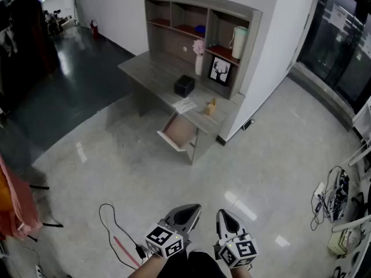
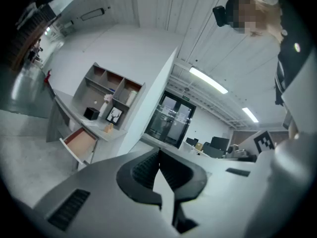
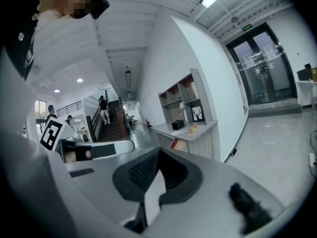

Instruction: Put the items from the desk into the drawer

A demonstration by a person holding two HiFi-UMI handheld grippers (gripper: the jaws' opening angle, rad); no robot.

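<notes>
The grey desk's tabletop [image 1: 151,68] stands far across the floor [image 1: 145,172], its pale wooden drawer [image 1: 178,131] pulled open below. The left gripper [image 1: 191,212] and right gripper [image 1: 225,216] hang well short of it, jaws together, empty. A black cube box [image 1: 184,86], white paper sheet [image 1: 185,105] and small tan object [image 1: 211,106] lie on top. The approach seems in hand; next, walk up and part jaws over an item.

Shelf unit [image 1: 200,25]: fire extinguisher [image 1: 94,28] stands well to its left. Glass doors [image 1: 345,36] stand to its right. Cable tangle [image 1: 335,197] lies well apart, lower right.
</notes>
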